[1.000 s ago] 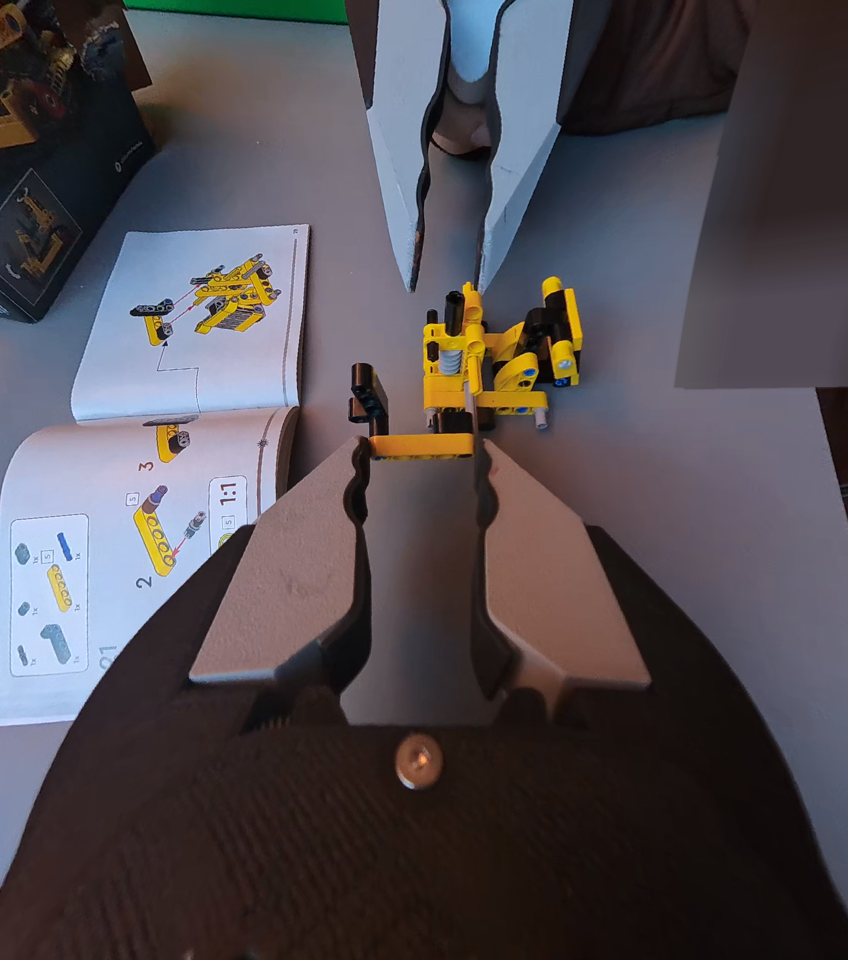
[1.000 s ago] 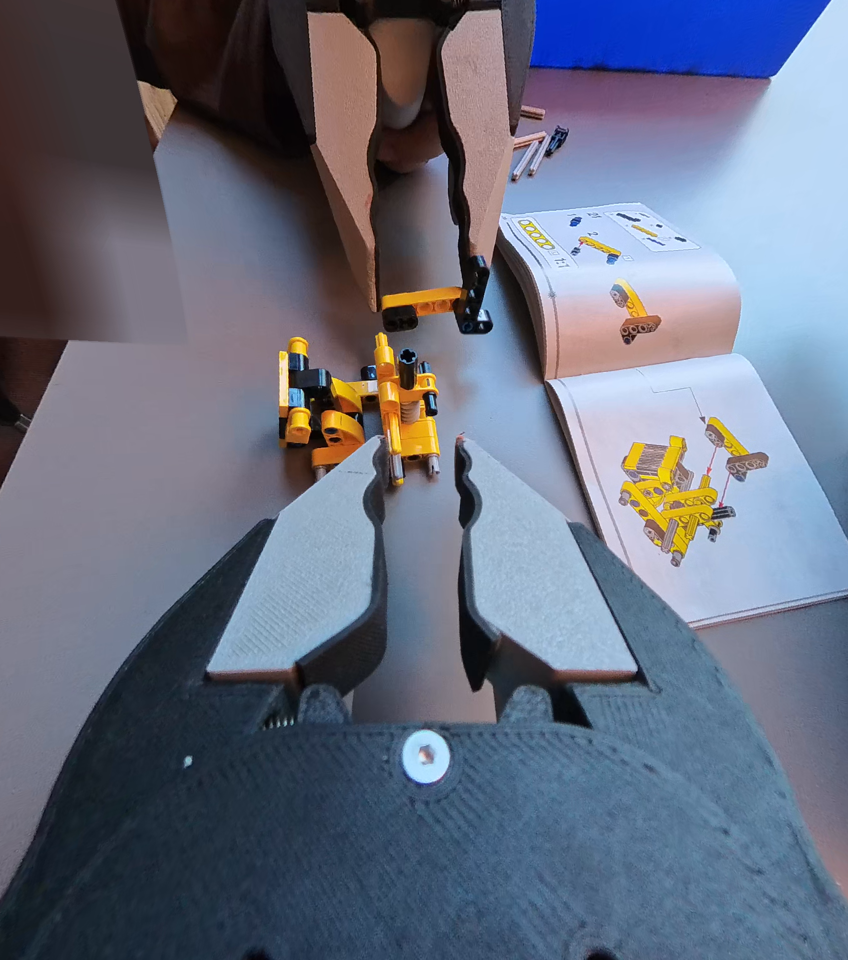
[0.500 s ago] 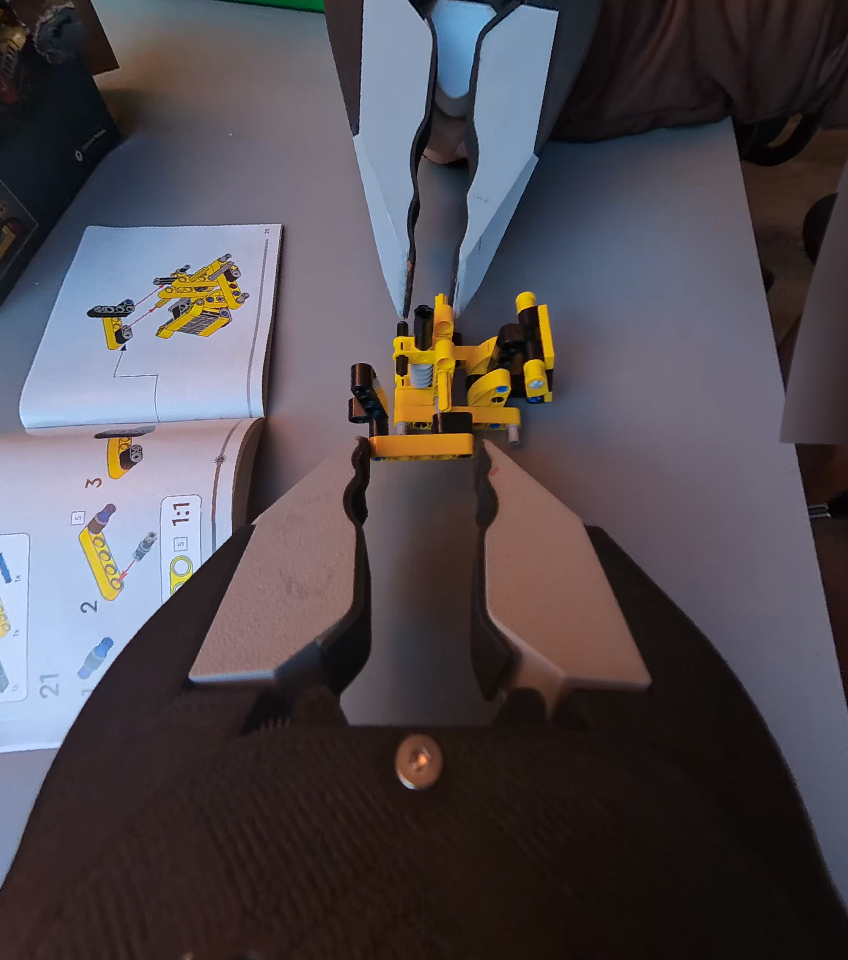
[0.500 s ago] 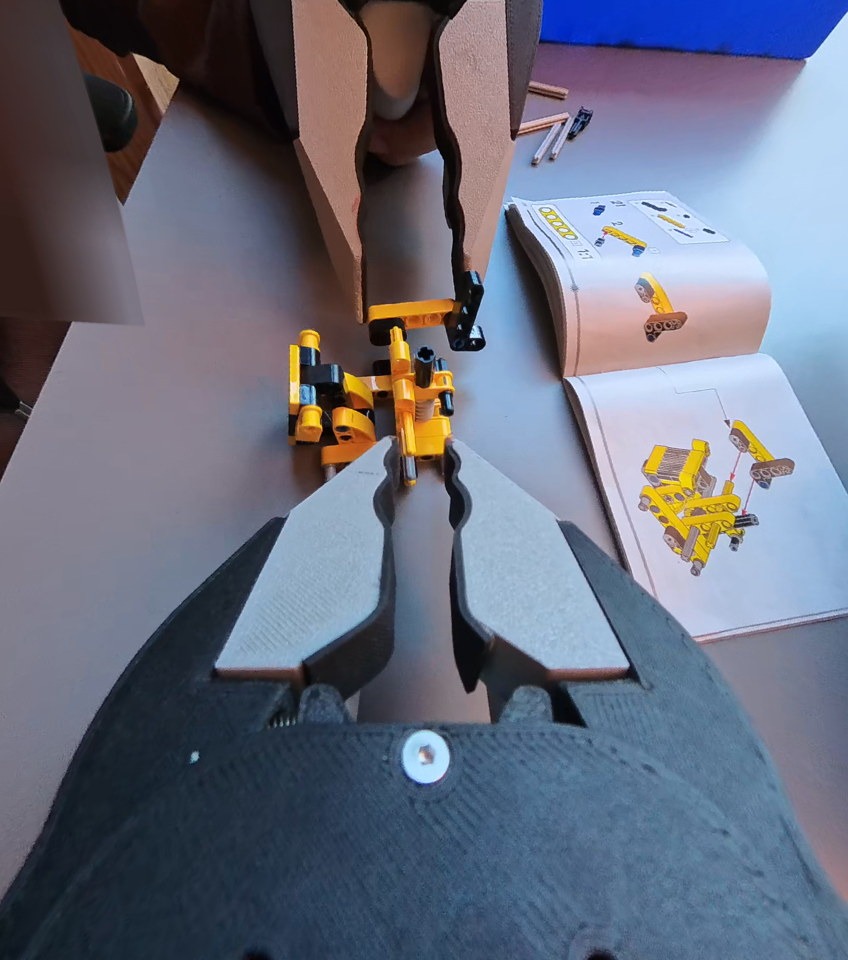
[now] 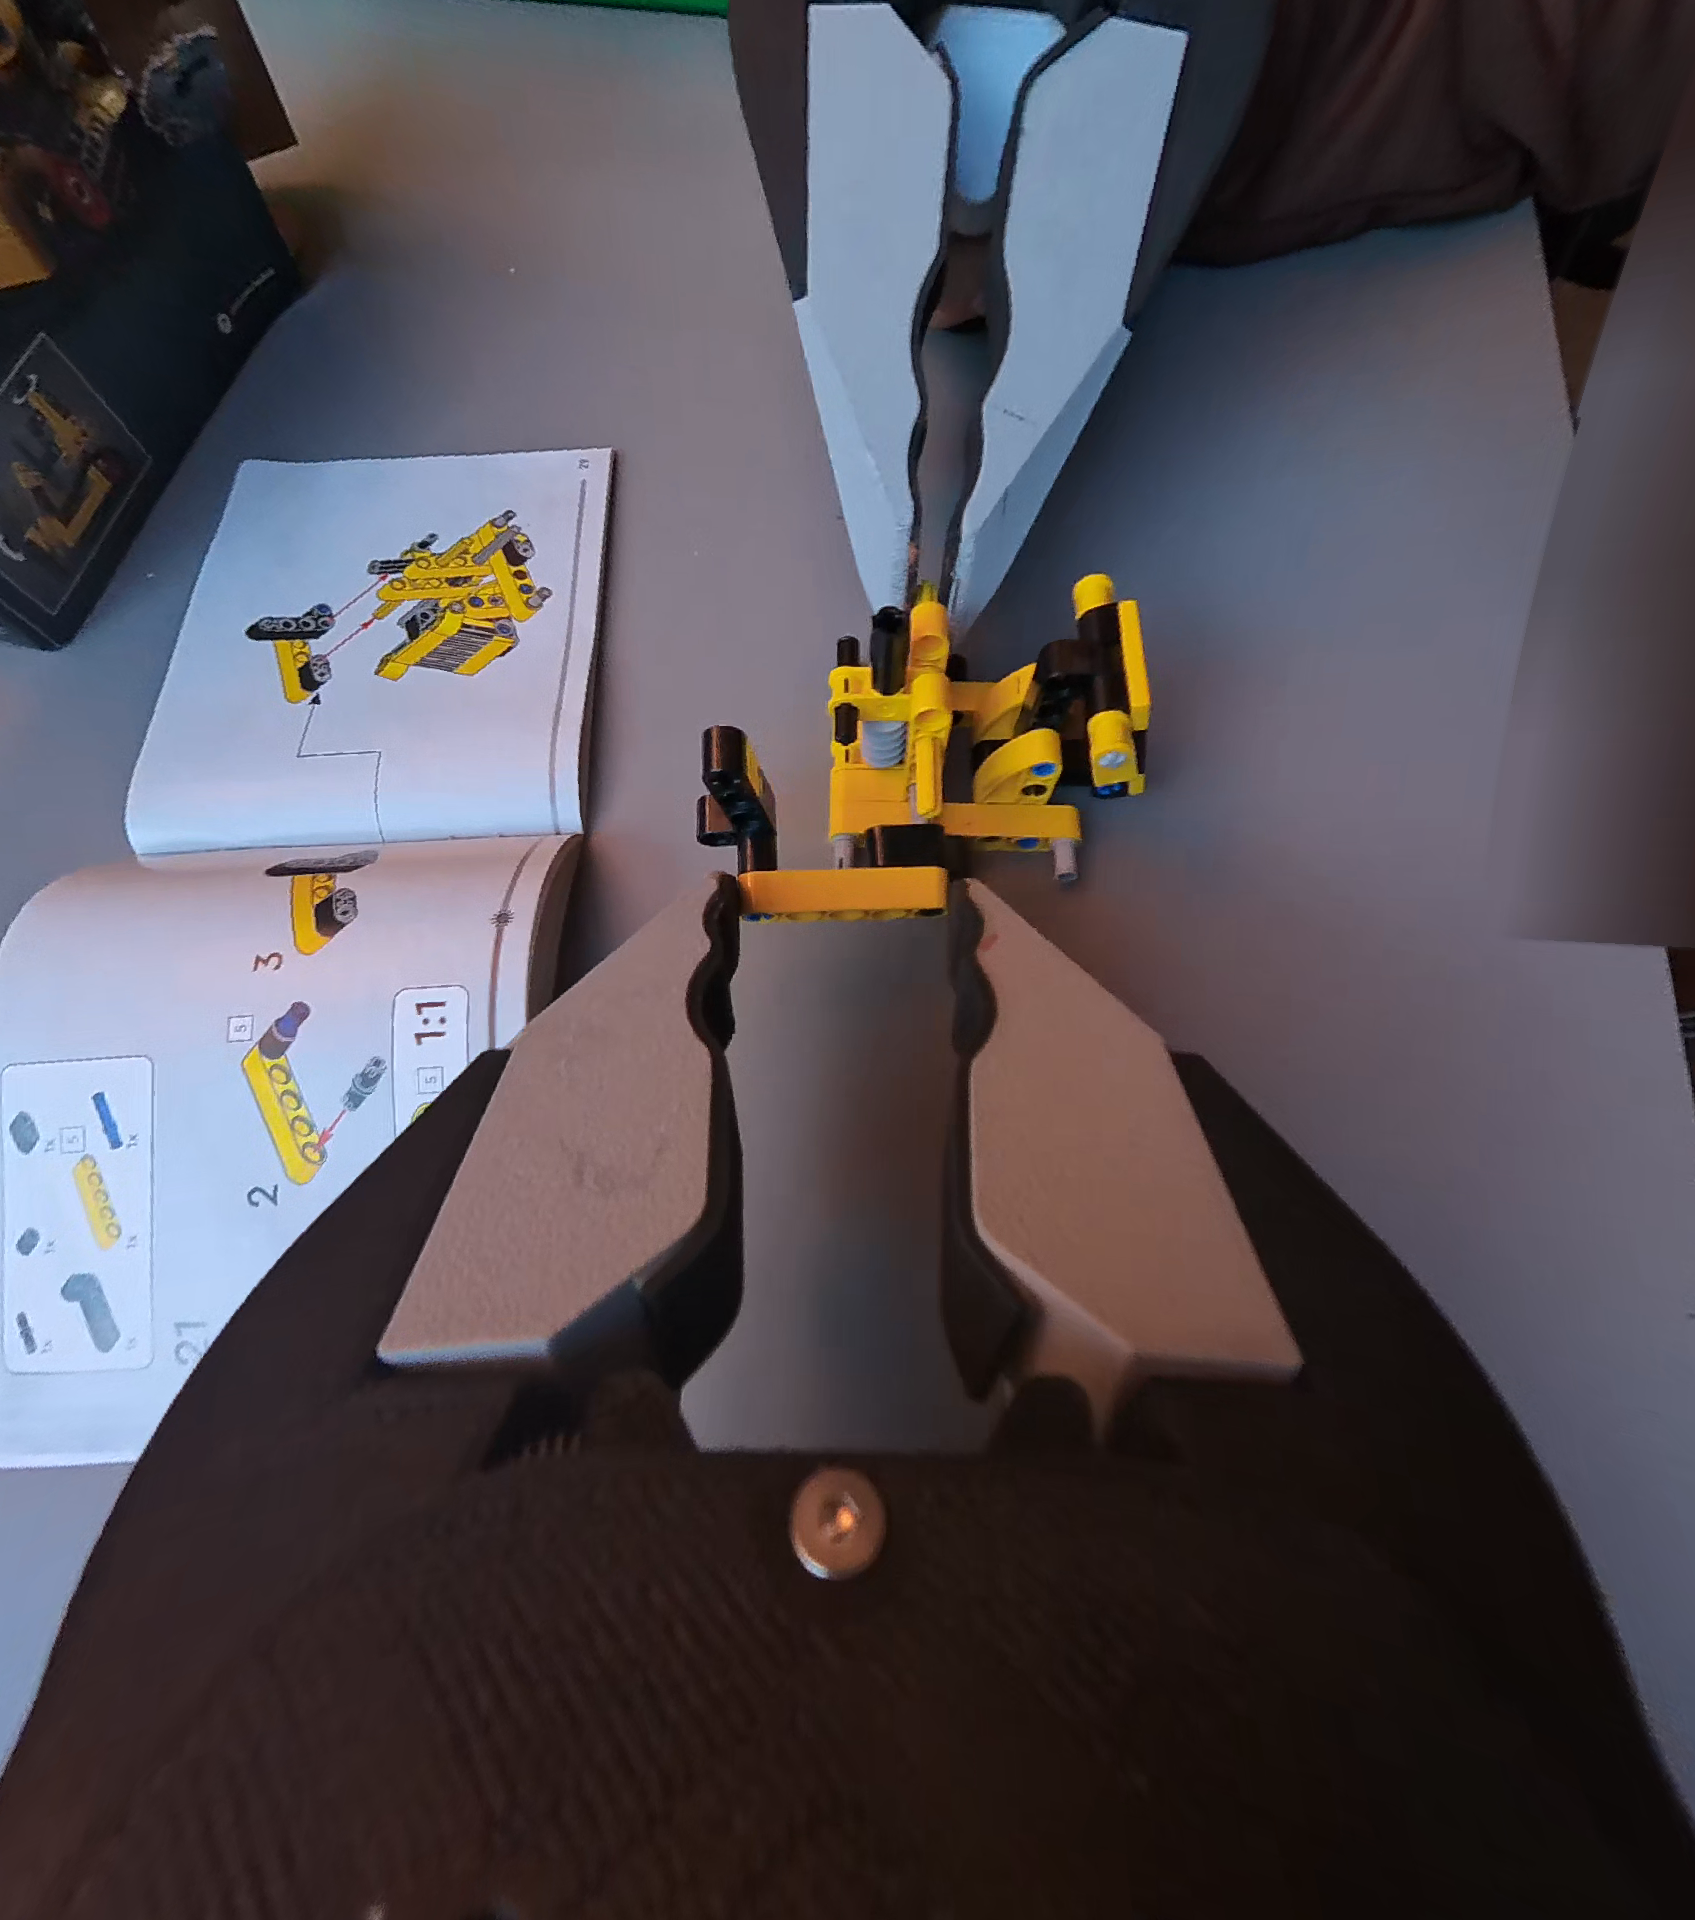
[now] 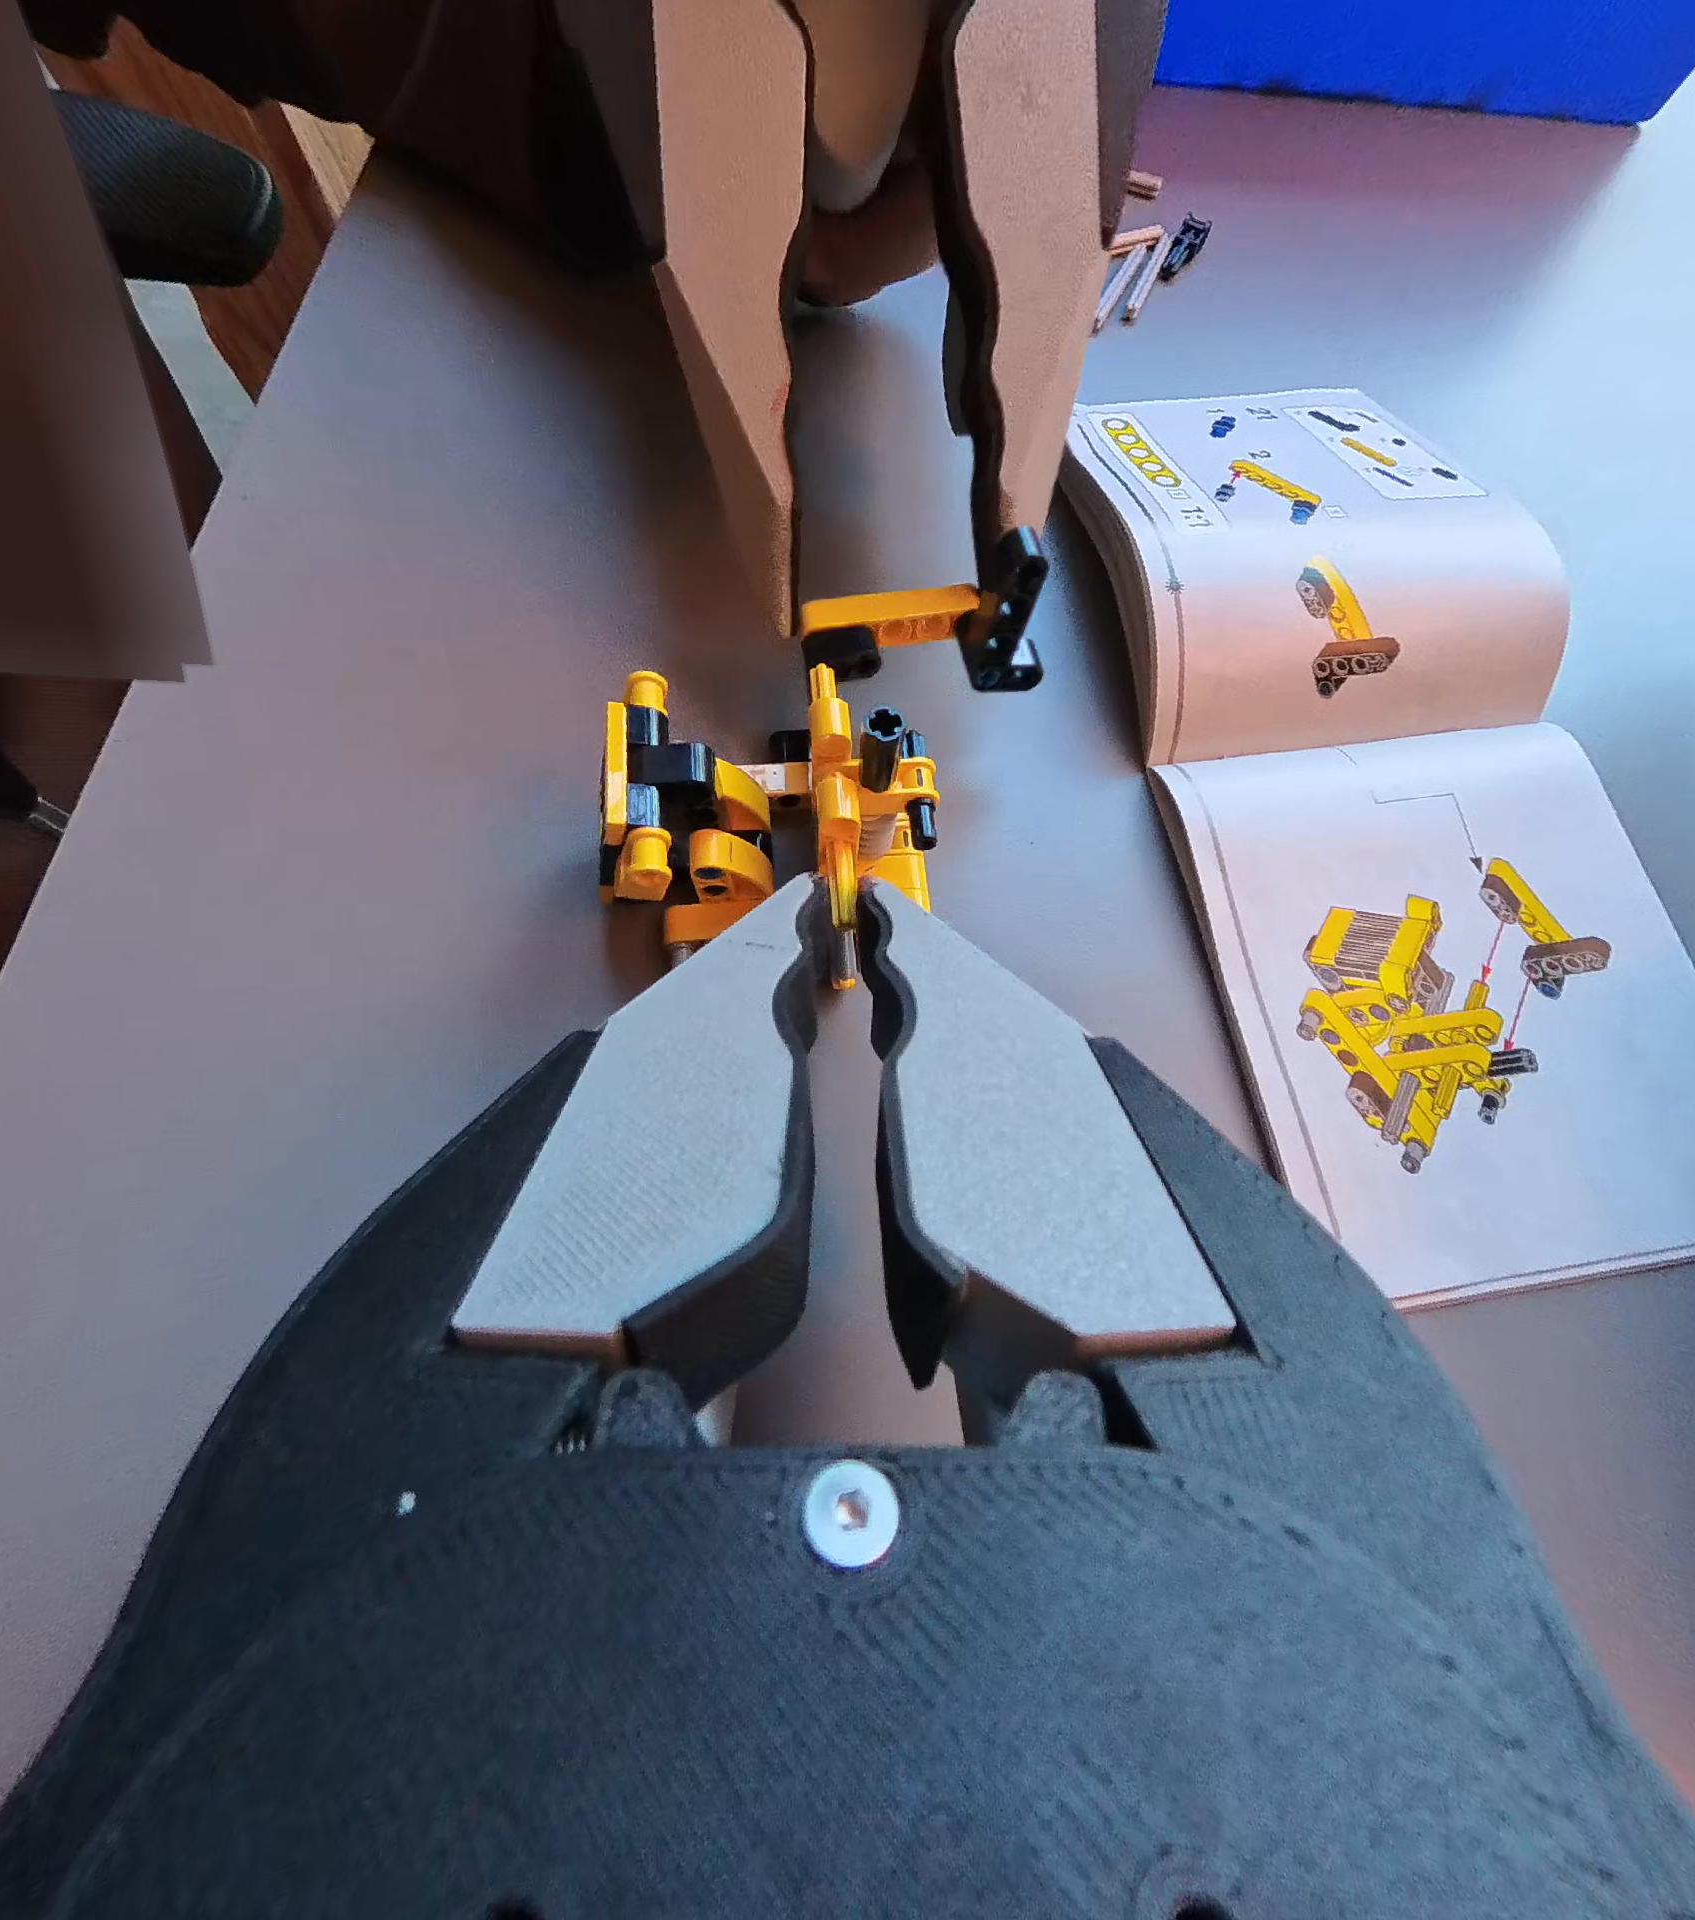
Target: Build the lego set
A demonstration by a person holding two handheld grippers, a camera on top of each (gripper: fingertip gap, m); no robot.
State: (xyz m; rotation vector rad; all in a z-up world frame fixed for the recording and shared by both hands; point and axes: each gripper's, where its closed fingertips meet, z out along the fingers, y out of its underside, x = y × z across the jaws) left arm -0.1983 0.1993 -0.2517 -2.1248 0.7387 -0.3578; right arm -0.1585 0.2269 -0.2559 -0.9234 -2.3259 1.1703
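Yellow beam (image 5: pixel 843 894) crosswise in left gripper (image 5: pixel 841 902) — black end leftward

Grey table (image 5: pixel 1290 1039) under open instruction booklet (image 5: pixel 303 935), yellow-black lego assembly (image 5: pixel 968 748), dark box (image 5: pixel 43 312)

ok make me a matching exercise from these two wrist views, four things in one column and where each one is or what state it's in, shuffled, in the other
Column one:
1. yellow beam with black bracket
2. yellow and black assembly
3. instruction booklet
4. set box

Column two:
A. lying open on the grey table
B. held across the left tongs
C. standing at the table's far left corner in the left wrist view
D. on the table, its protruding yellow and grey rod pinched by the right tongs

Pairs: 1-B, 2-D, 3-A, 4-C
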